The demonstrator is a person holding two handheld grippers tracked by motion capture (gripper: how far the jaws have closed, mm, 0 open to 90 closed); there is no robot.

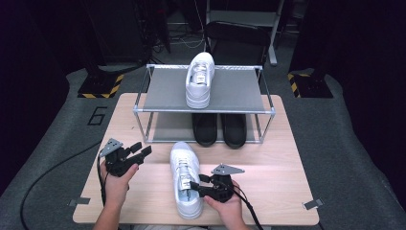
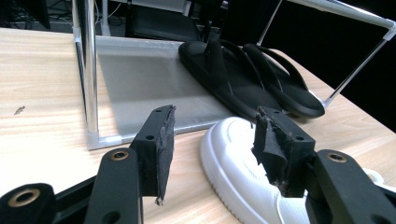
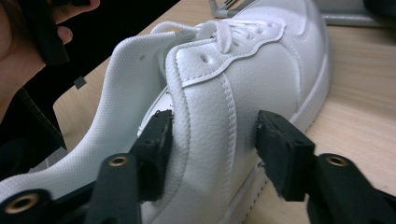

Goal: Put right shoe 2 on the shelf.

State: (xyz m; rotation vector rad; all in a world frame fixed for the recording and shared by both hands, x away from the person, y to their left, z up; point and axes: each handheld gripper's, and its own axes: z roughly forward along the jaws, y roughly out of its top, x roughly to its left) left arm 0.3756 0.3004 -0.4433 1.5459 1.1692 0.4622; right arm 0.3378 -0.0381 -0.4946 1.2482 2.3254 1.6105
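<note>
A white shoe (image 1: 186, 165) lies on the wooden table (image 1: 268, 163), toe toward the rack. My right gripper (image 1: 197, 184) straddles its right side wall near the heel. In the right gripper view one jaw is inside the shoe (image 3: 243, 70) opening against the lining. The other is outside, close to the leather, and I see no dent. This gripper (image 3: 212, 126) is open. My left gripper (image 1: 142, 148) hovers left of the shoe's toe, open and empty. In its own view the gripper (image 2: 212, 130) has the toe (image 2: 233, 158) just beyond its right jaw.
A metal rack (image 1: 139, 103) stands at the table's far side, with a second white shoe (image 1: 200, 79) on its top shelf and a pair of black slippers (image 1: 219, 129) on the lower one. A rack post (image 2: 88, 70) is close ahead of the left gripper.
</note>
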